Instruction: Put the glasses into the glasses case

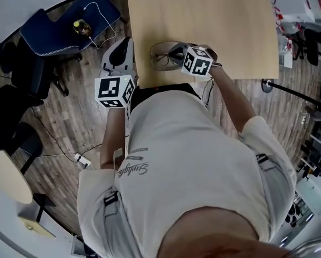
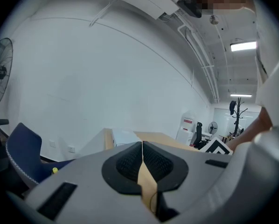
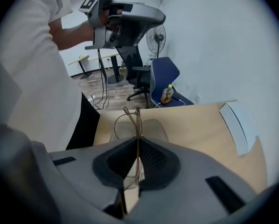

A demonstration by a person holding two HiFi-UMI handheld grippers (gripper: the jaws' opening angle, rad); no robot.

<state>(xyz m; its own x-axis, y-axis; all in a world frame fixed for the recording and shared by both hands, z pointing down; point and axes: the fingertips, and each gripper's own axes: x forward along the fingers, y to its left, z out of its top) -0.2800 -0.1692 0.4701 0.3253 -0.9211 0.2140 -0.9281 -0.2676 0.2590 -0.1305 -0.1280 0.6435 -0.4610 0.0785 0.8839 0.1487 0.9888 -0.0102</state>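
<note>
Table (image 1: 214, 20) pale wood; glasses (image 1: 161, 54) frame thin, brownish-gold; chair (image 1: 58, 34) navy blue; floor (image 1: 74, 122) grey-brown plank pattern

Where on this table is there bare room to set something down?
The table is mostly bare: open wood runs from the glasses, in the right gripper at the near left corner, to the right edge and the far edge, where a white object lies. Only that corner is crowded.

Left gripper (image 2: 142, 146) is held out about level, jaws pressed together with nothing between. Right arm reaches forward, right gripper (image 3: 137, 143) tipped steeply down, jaws pinching the glasses (image 1: 161, 55).
</note>
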